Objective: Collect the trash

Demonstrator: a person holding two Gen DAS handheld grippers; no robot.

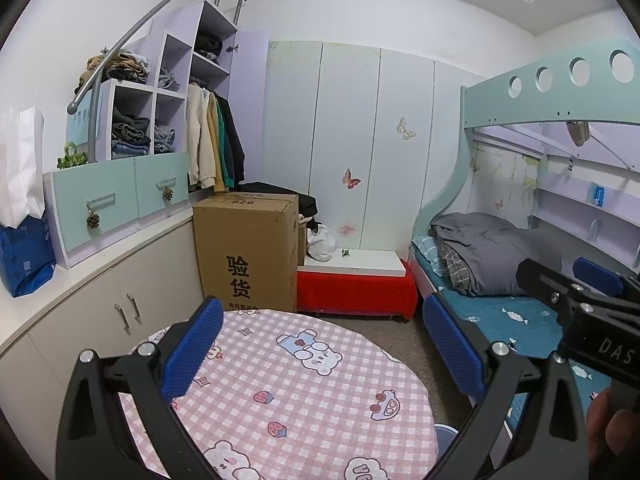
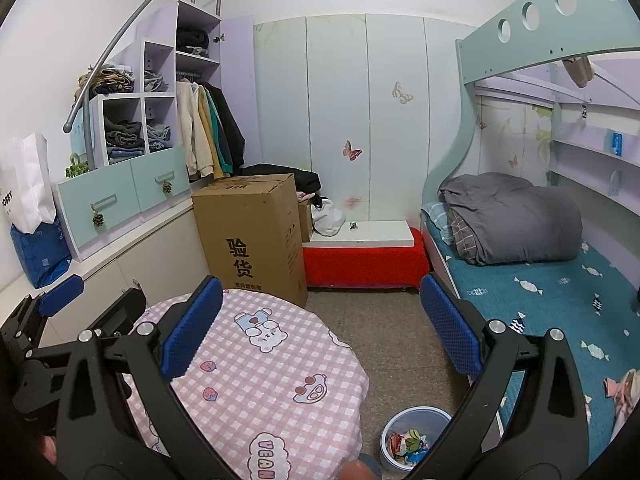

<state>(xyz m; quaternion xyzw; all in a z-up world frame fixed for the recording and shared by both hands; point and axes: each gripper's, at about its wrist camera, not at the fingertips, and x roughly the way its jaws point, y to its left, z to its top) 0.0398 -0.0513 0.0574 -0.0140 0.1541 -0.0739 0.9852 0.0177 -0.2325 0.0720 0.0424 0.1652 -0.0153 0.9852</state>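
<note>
Both grippers, left [image 1: 322,342] and right [image 2: 320,326], are wide open and hold nothing, up over the round table [image 2: 280,364]. The trash [image 2: 406,444] sits in the bin [image 2: 390,460] on the floor beside the table and bed [image 2: 540,312]. I think a low reach could bump the bin, tip it and spill the trash.

Both wrist views look forward over the pink tabletop [image 1: 304,392] toward the cardboard box [image 2: 250,236] and bunk bed [image 1: 516,308], side by side; the right one sits perhaps slightly farther back.
</note>
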